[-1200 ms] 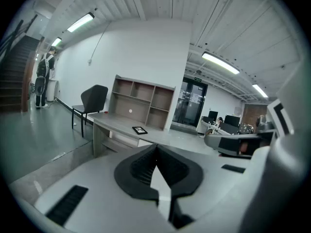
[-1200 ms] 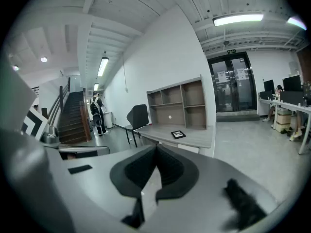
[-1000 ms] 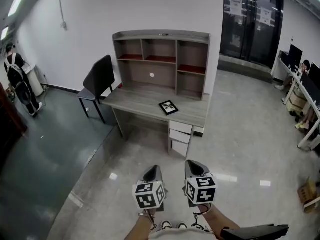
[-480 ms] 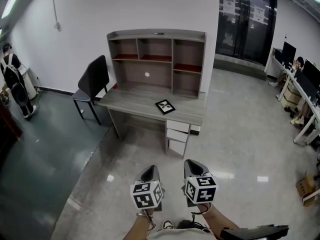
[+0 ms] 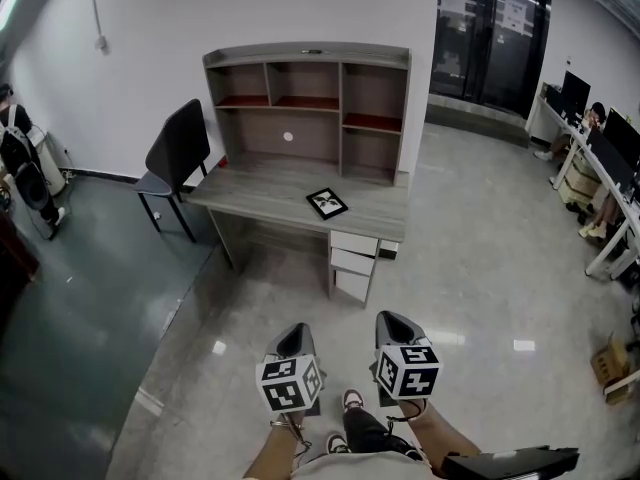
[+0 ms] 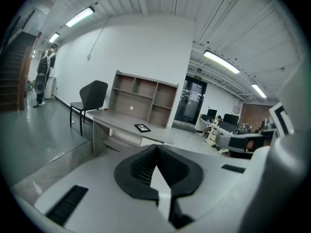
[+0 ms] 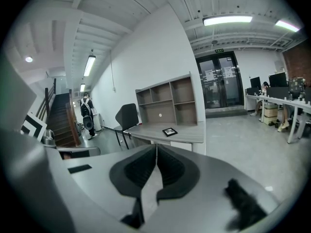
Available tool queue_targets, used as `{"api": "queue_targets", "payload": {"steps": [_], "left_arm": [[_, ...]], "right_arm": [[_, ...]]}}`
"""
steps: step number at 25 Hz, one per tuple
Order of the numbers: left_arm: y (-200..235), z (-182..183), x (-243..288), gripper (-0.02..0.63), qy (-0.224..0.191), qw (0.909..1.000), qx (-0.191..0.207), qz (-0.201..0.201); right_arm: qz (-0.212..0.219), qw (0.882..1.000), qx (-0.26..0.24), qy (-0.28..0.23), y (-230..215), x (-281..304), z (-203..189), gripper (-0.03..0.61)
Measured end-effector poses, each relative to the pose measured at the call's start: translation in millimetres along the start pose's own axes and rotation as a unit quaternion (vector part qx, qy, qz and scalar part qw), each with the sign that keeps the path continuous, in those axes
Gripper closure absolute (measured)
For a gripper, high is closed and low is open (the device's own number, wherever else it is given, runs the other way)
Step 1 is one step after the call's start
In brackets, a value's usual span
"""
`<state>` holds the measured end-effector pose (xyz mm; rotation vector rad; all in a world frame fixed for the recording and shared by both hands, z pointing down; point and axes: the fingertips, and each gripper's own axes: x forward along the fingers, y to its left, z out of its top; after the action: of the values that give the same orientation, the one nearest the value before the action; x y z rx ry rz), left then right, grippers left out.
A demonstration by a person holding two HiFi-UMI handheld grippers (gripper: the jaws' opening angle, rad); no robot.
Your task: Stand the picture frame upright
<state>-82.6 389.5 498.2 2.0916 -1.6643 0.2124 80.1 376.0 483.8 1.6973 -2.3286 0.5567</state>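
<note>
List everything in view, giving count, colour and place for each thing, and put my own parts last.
desk: one, grey, against the white wall
shelf unit: one, grey with reddish shelf boards, on the desk's rear
picture frame: one, black, lying flat on the desk, right of middle
drawers: one stack, white, under the desk's right end
chair: one, black, at the desk's left end
glass doors: one set, dark, back right
person: one, dark clothes, standing far left
cardboard box: one, brown, on the floor, far right
left gripper: one, grey with black jaws, shut on nothing, low centre
right gripper: one, same colours, shut on nothing, beside the left
</note>
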Motion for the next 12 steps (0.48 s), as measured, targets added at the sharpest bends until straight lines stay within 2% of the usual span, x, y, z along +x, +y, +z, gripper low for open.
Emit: {"api": "queue_targets", "payload": {"steps": [12], "left_arm": [[7.6, 29.1, 57.7, 0.601, 0.002, 0.9999, 0.012, -0.002]], "right_arm": [[-0.008, 1.000, 0.006, -0.005, -22.4, 55.0, 27.0, 0.546]]}}
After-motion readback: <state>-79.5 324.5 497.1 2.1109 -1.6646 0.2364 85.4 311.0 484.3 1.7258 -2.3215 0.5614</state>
